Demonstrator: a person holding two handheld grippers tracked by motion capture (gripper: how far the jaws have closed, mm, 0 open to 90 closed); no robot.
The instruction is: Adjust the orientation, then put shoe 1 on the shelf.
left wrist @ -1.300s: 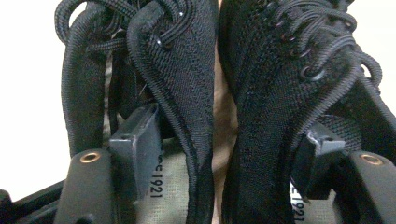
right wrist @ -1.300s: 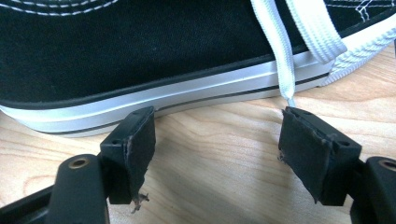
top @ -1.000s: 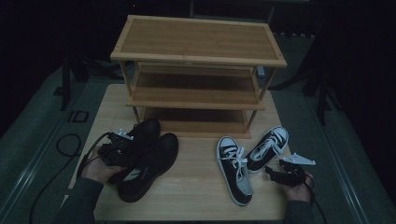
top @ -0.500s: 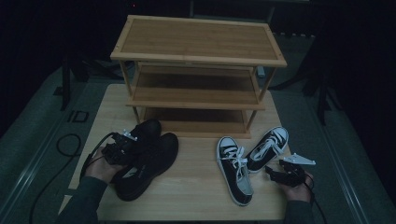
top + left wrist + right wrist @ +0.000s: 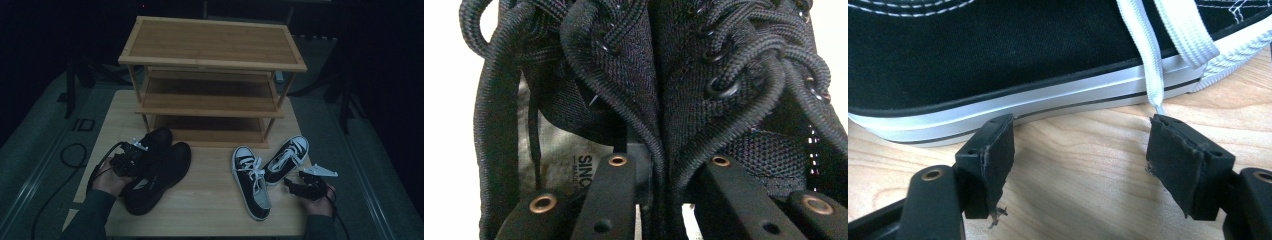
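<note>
While lying on table point(image 5: 210, 210), two black shoes point(image 5: 157, 172), two sneakers point(image 5: 267, 172).

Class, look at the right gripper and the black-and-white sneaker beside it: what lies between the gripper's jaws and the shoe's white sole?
In the right gripper view, bare wooden table separates the open right gripper from the sneaker; one white lace hangs near the right-hand pad.

Wooden three-tier rack point(image 5: 212, 47) on table point(image 5: 210, 210)

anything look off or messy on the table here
Mostly tidy. The two black-and-white sneakers lie splayed in a V, toes apart, with loose white laces, one end trailing onto the table. The pads on the right gripper are frayed at the edges. The shoe rack holds no shoes.
</note>
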